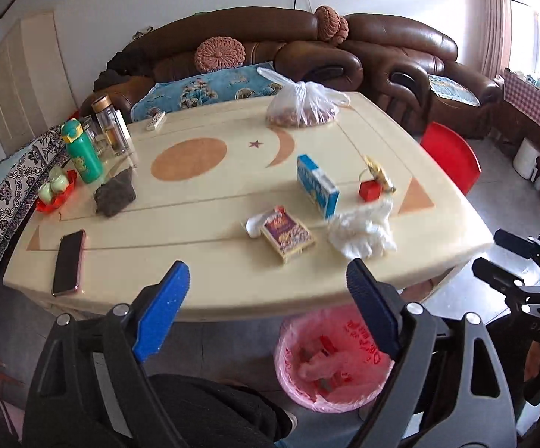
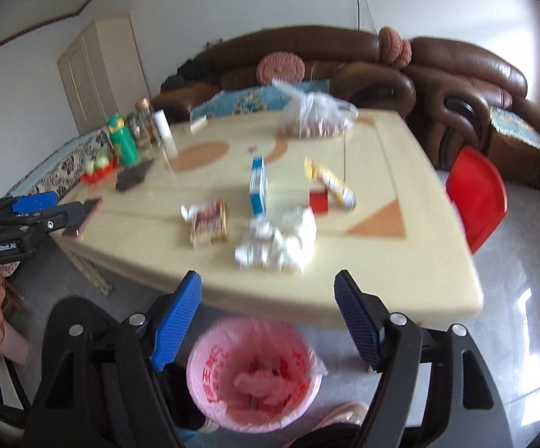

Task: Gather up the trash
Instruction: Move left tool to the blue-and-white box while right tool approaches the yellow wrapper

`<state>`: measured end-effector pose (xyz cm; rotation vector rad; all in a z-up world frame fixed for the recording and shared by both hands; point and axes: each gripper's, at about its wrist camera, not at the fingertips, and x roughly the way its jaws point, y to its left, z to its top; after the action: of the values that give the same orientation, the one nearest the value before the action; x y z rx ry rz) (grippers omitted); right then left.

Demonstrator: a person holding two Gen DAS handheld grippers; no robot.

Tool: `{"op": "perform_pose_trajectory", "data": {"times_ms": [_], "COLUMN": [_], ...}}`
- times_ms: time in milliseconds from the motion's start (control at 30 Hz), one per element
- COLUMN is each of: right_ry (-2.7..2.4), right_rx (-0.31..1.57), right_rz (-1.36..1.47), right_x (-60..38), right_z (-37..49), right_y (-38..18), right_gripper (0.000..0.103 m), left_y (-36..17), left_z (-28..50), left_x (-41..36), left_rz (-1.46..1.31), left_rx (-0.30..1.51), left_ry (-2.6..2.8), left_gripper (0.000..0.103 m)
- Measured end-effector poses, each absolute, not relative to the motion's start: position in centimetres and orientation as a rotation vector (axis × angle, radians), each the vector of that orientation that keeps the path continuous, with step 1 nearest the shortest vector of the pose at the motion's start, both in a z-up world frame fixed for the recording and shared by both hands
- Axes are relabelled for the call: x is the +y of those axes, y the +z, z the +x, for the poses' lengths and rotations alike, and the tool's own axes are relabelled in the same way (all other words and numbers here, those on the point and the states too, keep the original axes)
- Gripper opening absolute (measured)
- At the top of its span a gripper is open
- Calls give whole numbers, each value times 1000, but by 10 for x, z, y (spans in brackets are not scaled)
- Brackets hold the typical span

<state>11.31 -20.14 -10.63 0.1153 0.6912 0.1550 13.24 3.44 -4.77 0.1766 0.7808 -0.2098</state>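
Both the left gripper and right gripper hover empty with fingers spread above the bin, likely ready for the tissue just beyond it on the counter.

I am in a home living room. A brown leather sofa with round crocheted cushions runs along the wall in the upper middle of the frame. A cream surface with moon and star inlays carries drink bottles, a phone and snack boxes. A curtained window glows at upper right, a cream wardrobe stands at upper left, and a pink-lined bin sits on the tiled floor.
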Motion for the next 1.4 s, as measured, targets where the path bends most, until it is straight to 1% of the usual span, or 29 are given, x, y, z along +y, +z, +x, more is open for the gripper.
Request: {"op": "perform_pose_trajectory", "data": {"times_ms": [233,600,800,1400], "right_ry": [145,151,151,193], "right_rx": [641,674,682,773], "right_rz": [32,-20,-7,16], "right_x": [-208,-228,-244,-268], "right_z": [134,186,213,279], "right_y": [-81,-83,-89,-154], "right_gripper": [72,72,72,72], "left_y": [-27,-15,-34,-101], "left_z": [165,225,264,337], "left_x": [11,-25,-44,-60], "left_rz": [202,186,207,209], "left_rx": [810,846,911,1063], "left_ry": [-224,-201,-183,-140], "left_gripper": [85,85,85,85]}}
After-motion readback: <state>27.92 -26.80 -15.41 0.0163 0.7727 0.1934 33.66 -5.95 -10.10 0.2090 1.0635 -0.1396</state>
